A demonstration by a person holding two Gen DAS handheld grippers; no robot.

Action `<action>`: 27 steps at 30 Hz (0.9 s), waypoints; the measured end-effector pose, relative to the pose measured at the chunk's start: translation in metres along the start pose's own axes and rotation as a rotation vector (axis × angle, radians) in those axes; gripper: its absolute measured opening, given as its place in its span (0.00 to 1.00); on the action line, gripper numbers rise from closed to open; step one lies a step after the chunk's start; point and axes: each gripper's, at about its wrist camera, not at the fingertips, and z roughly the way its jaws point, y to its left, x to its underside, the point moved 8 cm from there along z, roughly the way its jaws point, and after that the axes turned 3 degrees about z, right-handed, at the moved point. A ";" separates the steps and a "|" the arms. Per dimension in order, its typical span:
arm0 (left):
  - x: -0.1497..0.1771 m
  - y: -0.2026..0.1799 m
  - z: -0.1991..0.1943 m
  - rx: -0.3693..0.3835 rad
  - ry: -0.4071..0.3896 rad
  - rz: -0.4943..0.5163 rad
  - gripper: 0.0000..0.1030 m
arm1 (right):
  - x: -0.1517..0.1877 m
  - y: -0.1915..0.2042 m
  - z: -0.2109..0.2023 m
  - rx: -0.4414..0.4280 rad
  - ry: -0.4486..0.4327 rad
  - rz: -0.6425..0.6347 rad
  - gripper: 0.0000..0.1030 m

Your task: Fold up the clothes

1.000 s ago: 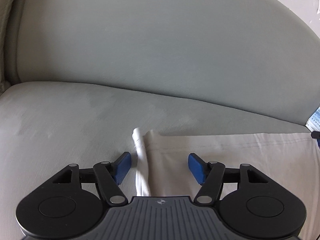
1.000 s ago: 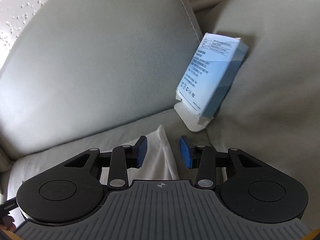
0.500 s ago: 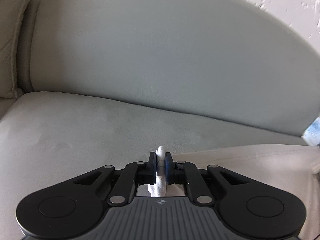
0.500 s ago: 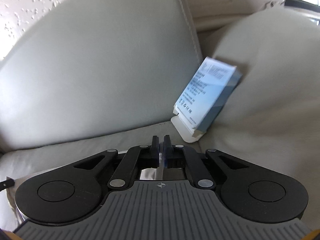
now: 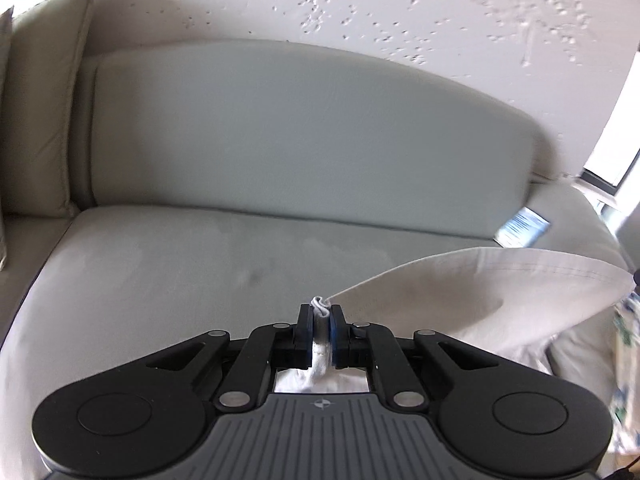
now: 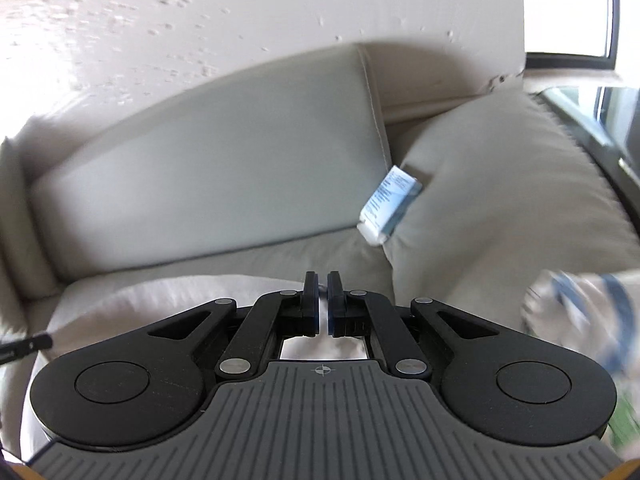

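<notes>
Print on the blue box (image 6: 390,210) blurs, unreadable; left gripper (image 5: 320,322) pinches the pale garment (image 5: 480,296); right gripper (image 6: 322,300) nearly closed, its catch hidden

I'm in a home living room — a grey-beige sofa (image 5: 280,152) fills my view, with a textured white wall (image 5: 360,8) behind it, a loose cushion (image 6: 500,184) at its right end and a window (image 6: 568,12) beyond that end.
</notes>
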 end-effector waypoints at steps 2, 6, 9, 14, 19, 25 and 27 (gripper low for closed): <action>0.022 -0.001 -0.022 0.017 -0.009 -0.025 0.06 | 0.025 -0.004 -0.034 -0.015 0.000 0.012 0.03; 0.080 0.005 -0.043 0.040 0.004 -0.091 0.06 | 0.078 -0.025 -0.072 -0.036 0.033 0.074 0.03; 0.120 0.006 -0.047 0.051 0.028 -0.146 0.06 | 0.115 -0.044 -0.081 -0.032 0.074 0.129 0.03; 0.170 0.002 -0.056 0.044 0.063 -0.201 0.06 | 0.167 -0.071 -0.091 -0.012 0.125 0.203 0.02; 0.193 -0.004 -0.076 0.046 0.016 -0.211 0.05 | 0.192 -0.094 -0.105 0.008 0.111 0.248 0.00; 0.213 -0.001 -0.076 0.028 0.017 -0.232 0.05 | 0.219 -0.109 -0.113 -0.033 0.151 0.308 0.01; 0.219 -0.001 -0.074 0.018 0.020 -0.238 0.05 | 0.230 -0.107 -0.106 -0.121 0.213 0.410 0.13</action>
